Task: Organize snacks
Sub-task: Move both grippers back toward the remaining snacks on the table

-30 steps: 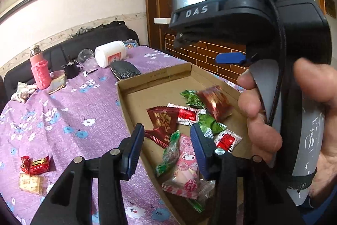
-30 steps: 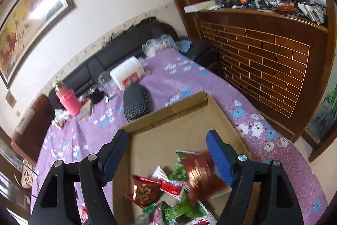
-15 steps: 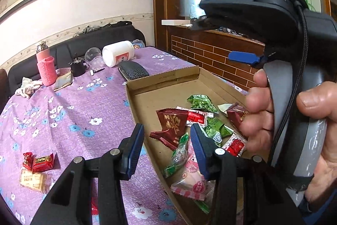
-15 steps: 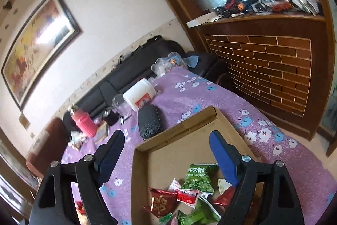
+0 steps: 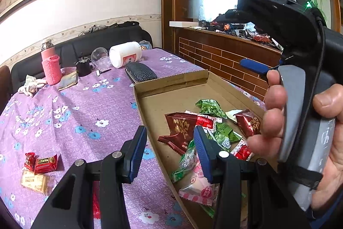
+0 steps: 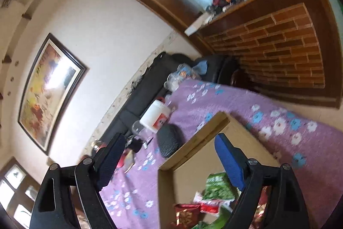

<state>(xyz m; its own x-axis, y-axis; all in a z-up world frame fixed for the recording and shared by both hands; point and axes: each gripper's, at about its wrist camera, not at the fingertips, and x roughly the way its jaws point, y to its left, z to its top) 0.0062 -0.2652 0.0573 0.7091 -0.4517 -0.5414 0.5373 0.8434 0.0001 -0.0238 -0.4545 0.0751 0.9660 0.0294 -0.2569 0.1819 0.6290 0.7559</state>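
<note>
Snacks (image 5: 216, 121) in box (image 5: 171, 83); both claws raised, agape

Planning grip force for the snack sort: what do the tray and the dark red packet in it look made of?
The tray looks like plain brown corrugated cardboard, matte, with folded-up walls and a visible crease. The dark red snack packet appears to be thin glossy plastic or foil film: it shows crinkles, sheen and a serrated sealed edge.

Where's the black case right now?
In the left wrist view, the black case lies on the tablecloth just beyond the box, beside the white jar.
</note>
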